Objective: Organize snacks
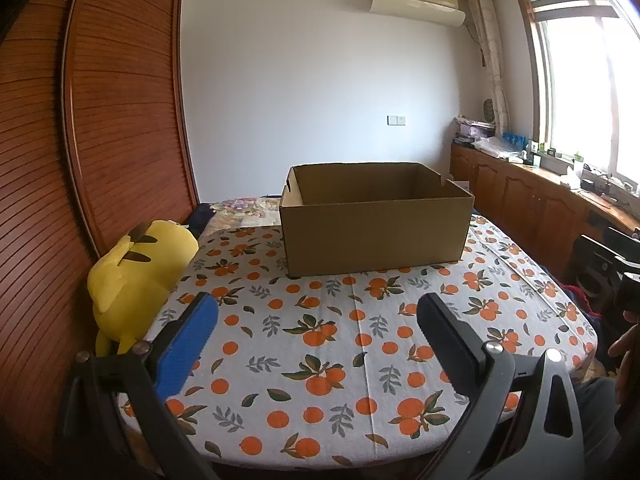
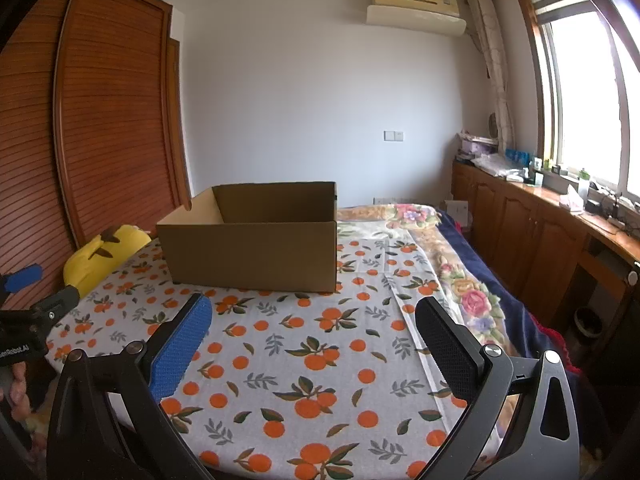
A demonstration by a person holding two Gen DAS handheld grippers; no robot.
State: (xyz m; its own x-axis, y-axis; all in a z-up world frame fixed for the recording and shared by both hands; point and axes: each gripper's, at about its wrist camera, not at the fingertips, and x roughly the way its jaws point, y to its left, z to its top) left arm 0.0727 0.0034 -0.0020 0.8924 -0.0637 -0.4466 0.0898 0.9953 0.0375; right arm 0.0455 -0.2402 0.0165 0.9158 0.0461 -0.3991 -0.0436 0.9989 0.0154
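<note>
An open brown cardboard box point(image 1: 376, 232) stands at the far side of the table with the orange-print cloth point(image 1: 320, 360); its inside shows only bare walls. My left gripper point(image 1: 318, 312) hovers open above the cloth, short of the box, nothing between its fingers. In the right wrist view the same box point(image 2: 256, 248) sits left of centre, and my right gripper point(image 2: 314, 314) is open over the cloth point(image 2: 300, 360), holding nothing. The left gripper's blue fingertip point(image 2: 24, 278) shows at the far left edge. No snacks are visible in either view.
A yellow plush toy point(image 1: 136, 276) lies at the table's left edge against the wooden slatted wardrobe point(image 1: 100, 120). A floral blanket point(image 2: 460, 272) covers the bed to the right. Wooden cabinets point(image 2: 540, 224) with clutter run under the window. A person's hand point(image 1: 624, 344) is at the right.
</note>
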